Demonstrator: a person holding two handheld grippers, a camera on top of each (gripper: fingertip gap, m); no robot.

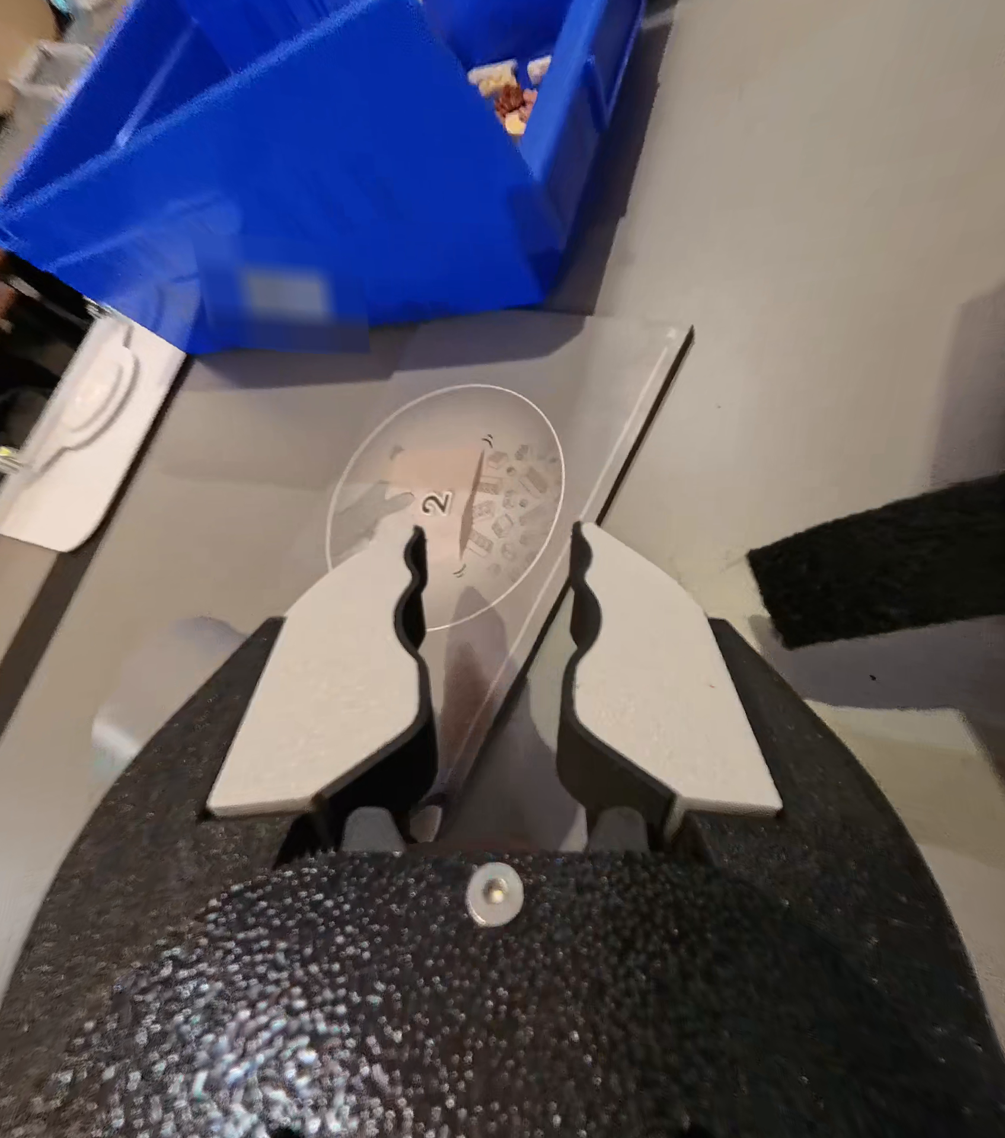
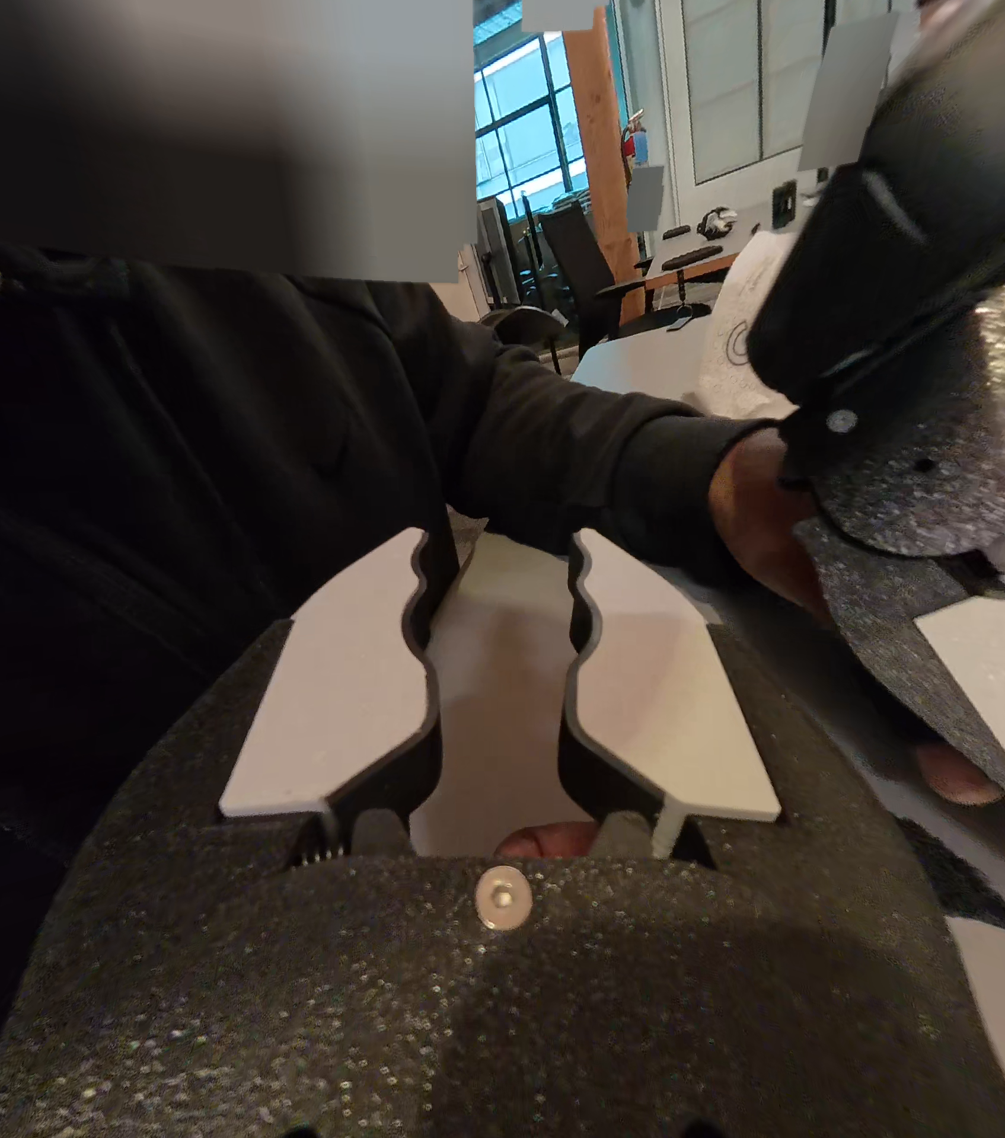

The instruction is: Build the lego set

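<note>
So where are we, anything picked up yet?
Done: the blue bin already has small pieces in one compartment.
In hand: nothing. The left hand-held gripper is open over a flat printed sheet on the table, with its pads not pressing it. The right hand-held gripper is open too, with nothing plainly gripped.
Left: the sheet is not lifted.
</note>
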